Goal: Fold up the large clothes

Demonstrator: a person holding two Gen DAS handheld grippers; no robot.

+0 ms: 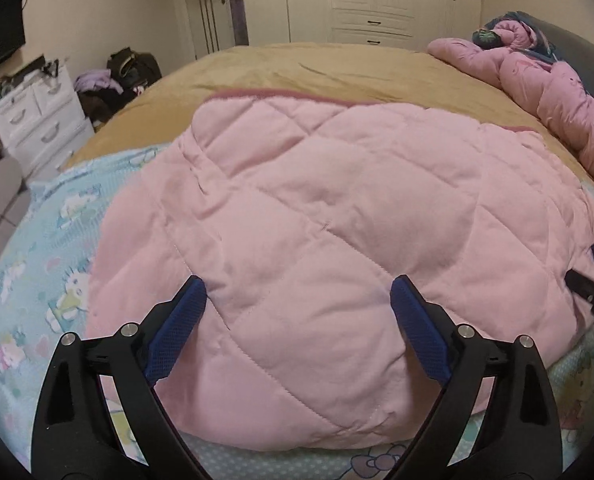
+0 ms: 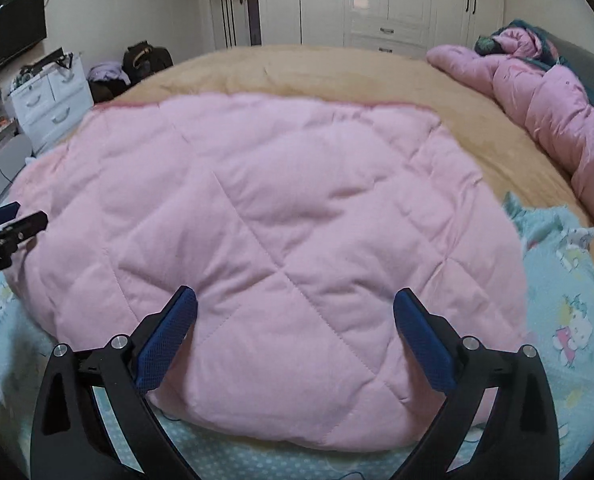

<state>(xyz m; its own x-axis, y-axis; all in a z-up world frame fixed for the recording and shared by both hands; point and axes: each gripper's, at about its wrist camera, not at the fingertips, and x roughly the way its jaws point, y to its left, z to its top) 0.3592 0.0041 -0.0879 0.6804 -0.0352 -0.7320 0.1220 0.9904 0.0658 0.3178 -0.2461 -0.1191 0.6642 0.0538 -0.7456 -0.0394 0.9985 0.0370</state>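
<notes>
A pink quilted garment (image 1: 317, 200) lies folded into a thick pad on the bed, its darker pink edge showing along the far side. My left gripper (image 1: 297, 284) hovers over its near part, open, the blue pads wide apart with nothing pressed between them. In the right wrist view the same pink garment (image 2: 257, 200) fills the middle, and my right gripper (image 2: 295, 292) stands open above its near edge, holding nothing. The right gripper (image 1: 593, 280) shows at the right edge of the left wrist view. At the left edge of the right wrist view is the left gripper (image 2: 9, 220).
The garment rests on a light blue cartoon-print sheet (image 1: 37, 260) and a tan blanket (image 1: 337, 68). A crumpled pink padded item (image 2: 557, 112) lies along the bed's far right. White drawers (image 1: 37, 120), dark bags (image 1: 133, 68) and a white wardrobe (image 2: 377, 0) stand beyond the bed.
</notes>
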